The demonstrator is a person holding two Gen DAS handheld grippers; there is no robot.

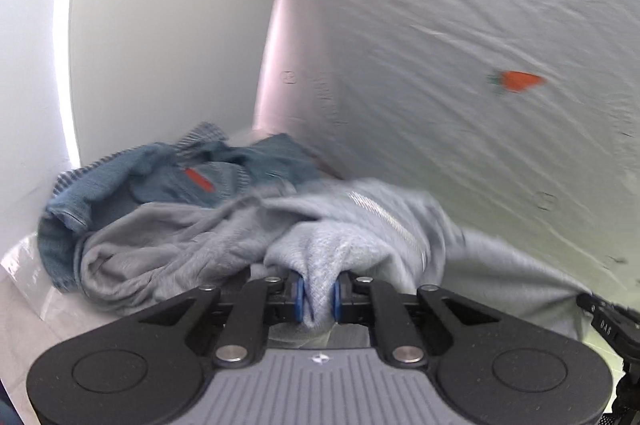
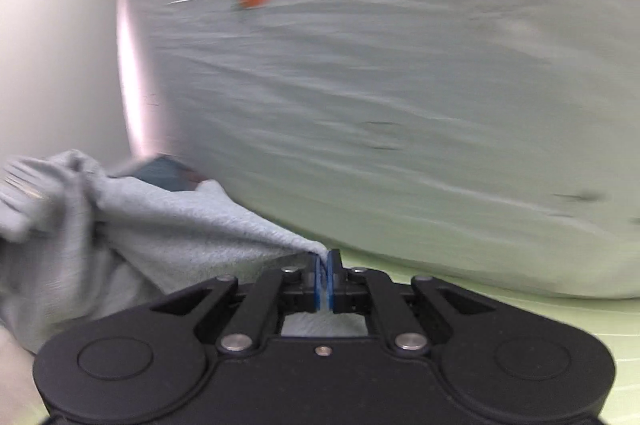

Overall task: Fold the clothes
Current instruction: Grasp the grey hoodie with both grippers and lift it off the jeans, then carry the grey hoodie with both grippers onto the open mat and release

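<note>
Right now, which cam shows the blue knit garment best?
Left wrist. There the blue knit garment lies crumpled behind the grey sweatshirt, ribbed edges and a red tag in view. The right wrist view catches only a blurred dark-blue sliver behind the grey fabric.

From my remote seat I saw a bed covered with a pale, wrinkled sheet (image 1: 460, 37) printed with a small orange carrot motif (image 1: 518, 81). On it lay a crumpled light grey garment (image 1: 168, 245), and just beyond that, touching it, a bunched teal-blue garment (image 1: 160, 177) bearing a red patch. In the right wrist view the sheet (image 2: 380, 85) was blurred.
</note>
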